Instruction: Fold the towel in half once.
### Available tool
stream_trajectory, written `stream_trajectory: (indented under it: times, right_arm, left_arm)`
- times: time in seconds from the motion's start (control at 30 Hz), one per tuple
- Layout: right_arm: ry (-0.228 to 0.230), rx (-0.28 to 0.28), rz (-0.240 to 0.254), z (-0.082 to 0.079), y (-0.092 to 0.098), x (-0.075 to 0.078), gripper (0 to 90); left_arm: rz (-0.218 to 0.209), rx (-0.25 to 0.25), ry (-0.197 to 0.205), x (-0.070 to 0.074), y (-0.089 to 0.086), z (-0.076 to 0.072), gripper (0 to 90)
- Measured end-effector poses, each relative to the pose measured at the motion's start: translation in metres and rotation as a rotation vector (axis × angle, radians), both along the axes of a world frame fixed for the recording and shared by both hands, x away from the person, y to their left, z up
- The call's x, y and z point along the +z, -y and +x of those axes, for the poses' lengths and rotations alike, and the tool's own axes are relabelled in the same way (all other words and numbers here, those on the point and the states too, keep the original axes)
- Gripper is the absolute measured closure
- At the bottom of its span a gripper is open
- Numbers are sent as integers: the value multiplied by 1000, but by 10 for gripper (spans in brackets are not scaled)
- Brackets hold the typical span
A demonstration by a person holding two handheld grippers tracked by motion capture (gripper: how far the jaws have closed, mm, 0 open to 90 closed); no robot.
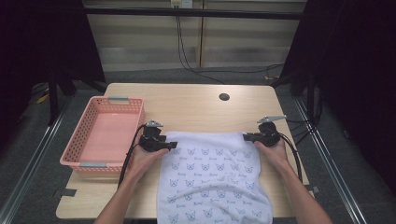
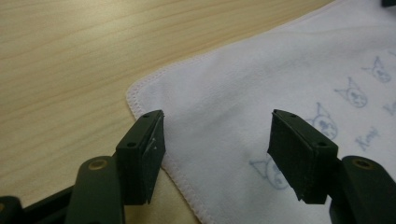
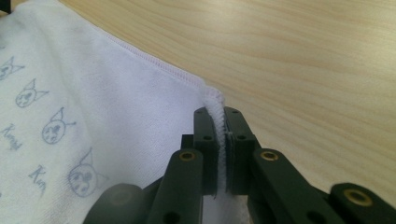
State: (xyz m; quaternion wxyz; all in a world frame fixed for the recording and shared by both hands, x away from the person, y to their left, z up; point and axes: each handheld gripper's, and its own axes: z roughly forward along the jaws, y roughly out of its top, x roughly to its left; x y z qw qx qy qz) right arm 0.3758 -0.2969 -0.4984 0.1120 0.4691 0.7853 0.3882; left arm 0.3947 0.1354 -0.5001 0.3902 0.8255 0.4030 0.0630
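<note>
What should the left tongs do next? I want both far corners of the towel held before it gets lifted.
Probably close the left tongs on the towel corner: the jaws stand open with its hemmed edge between them, while the right tongs already pinch the other far corner.

The towel (image 1: 212, 179) runs off the bottom edge of the high view, so its near end and near corners cannot be seen. Its far left corner lies partly under the left gripper (image 1: 169, 146), and its far right corner is covered by the right gripper (image 1: 246, 137). In the right gripper view, the pinched hem disappears between the pads, and how deep it reaches is hidden. The printed words on the towel are too small and soft to read. Both forearms are cut off at the bottom edge. The basket (image 1: 84, 140) hides the table's (image 1: 196, 105) left edge behind it.
</note>
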Motion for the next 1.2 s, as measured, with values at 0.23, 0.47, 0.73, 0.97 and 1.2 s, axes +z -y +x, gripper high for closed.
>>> stream_trajectory:
  times: [0.23, 0.47, 0.73, 0.97, 1.2]
  right_arm:
    - [-7, -1, 18, -2, 4, -2, 858]
    - [-7, 14, 18, -2, 0, -2, 858]
    - [14, 23, 47, -6, 5, 12, 858]
    - [66, 6, 98, -4, 19, 42, 859]
    - [141, -9, 153, 4, 24, 79, 861]
  left_arm:
    - [25, 36, 27, -4, 3, 9, 341]
    - [-23, -21, 42, -7, 13, 9, 502]
    - [-101, -82, 17, 4, 15, 7, 843]
    - [-166, -93, 97, 48, 5, 4, 853]
    - [-210, -89, 165, 91, -6, 9, 854]
